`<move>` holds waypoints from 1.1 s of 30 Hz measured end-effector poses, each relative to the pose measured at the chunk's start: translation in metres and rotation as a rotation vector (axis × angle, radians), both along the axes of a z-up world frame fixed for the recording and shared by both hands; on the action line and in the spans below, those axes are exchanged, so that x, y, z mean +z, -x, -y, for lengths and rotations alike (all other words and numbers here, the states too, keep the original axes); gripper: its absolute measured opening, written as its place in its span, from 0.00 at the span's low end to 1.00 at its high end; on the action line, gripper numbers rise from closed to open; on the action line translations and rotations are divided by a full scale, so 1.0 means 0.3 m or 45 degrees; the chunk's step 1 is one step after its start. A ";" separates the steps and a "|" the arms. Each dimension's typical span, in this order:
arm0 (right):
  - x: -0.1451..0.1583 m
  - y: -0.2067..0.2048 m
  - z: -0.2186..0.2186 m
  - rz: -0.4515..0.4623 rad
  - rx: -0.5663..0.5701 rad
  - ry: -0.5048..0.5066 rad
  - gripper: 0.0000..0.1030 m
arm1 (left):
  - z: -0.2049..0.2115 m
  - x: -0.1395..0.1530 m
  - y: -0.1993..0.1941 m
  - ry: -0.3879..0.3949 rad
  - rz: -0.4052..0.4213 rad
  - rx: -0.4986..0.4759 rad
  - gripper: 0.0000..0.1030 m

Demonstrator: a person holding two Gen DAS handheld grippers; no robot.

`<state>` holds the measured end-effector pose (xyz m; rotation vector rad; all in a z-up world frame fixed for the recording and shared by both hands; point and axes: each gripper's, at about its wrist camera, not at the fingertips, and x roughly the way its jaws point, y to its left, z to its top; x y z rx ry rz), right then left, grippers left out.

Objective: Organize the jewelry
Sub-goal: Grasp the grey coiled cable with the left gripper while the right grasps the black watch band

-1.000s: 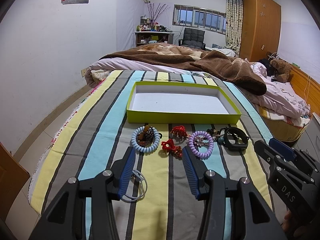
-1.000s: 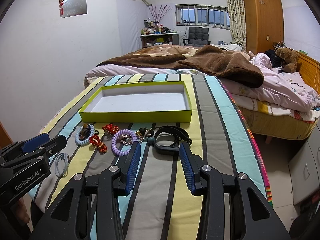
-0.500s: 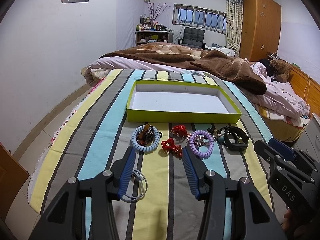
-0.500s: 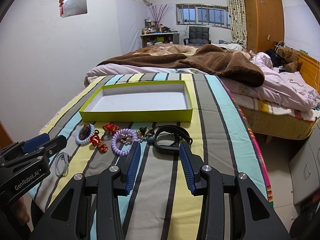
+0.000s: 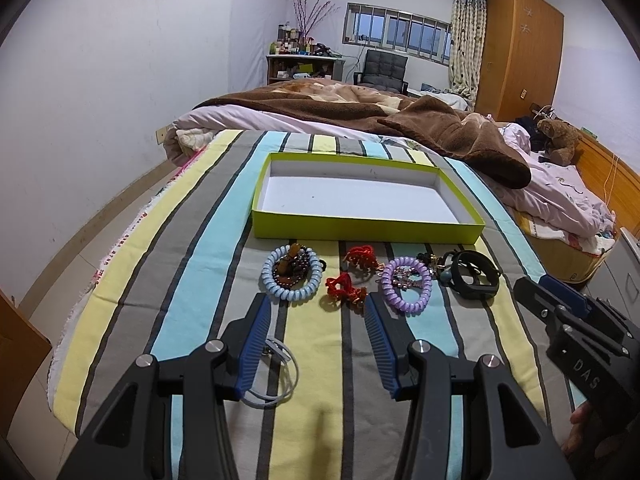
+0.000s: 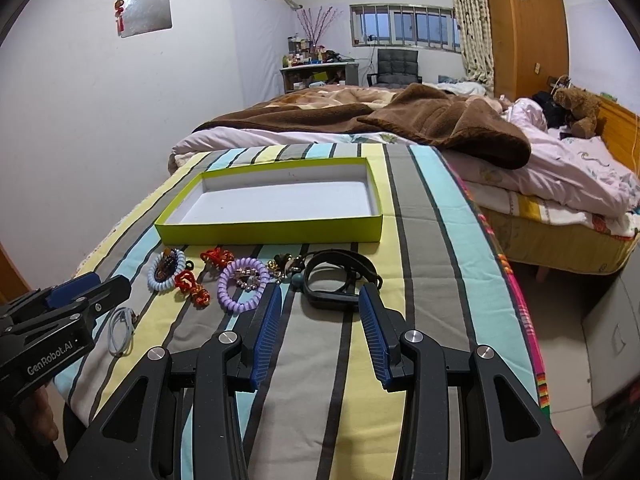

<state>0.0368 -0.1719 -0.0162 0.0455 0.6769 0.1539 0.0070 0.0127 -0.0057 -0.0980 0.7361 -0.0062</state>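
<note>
Nothing moved; left gripper, right gripper angled down over striped cloth, jaws open, empty.

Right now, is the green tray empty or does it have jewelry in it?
Empty. The green tray shows only its bare white floor in both views; the purple coil bracelet and the other pieces lie outside it on the striped cloth.

Home bedroom – unmade bed, wardrobe, teddy bear
</note>
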 end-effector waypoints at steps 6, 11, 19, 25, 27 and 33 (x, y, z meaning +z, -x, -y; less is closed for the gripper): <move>-0.024 -0.048 0.070 -0.051 -0.012 -0.045 0.51 | -0.068 -0.032 -0.014 0.039 -0.040 -0.011 0.49; -0.071 -0.135 0.127 -0.136 -0.042 -0.051 0.51 | -0.134 -0.066 -0.032 0.116 -0.094 0.010 0.49; -0.118 -0.261 0.155 -0.254 0.071 -0.088 0.51 | -0.181 -0.102 -0.036 0.151 -0.132 0.001 0.49; -0.140 -0.314 0.147 -0.293 0.137 -0.074 0.51 | -0.201 -0.117 -0.037 0.156 -0.157 -0.016 0.49; -0.151 -0.322 0.144 -0.313 0.152 -0.084 0.45 | -0.207 -0.120 -0.035 0.169 -0.159 -0.036 0.49; -0.157 -0.326 0.157 -0.321 0.146 -0.100 0.17 | -0.199 -0.139 -0.029 0.163 -0.192 -0.089 0.49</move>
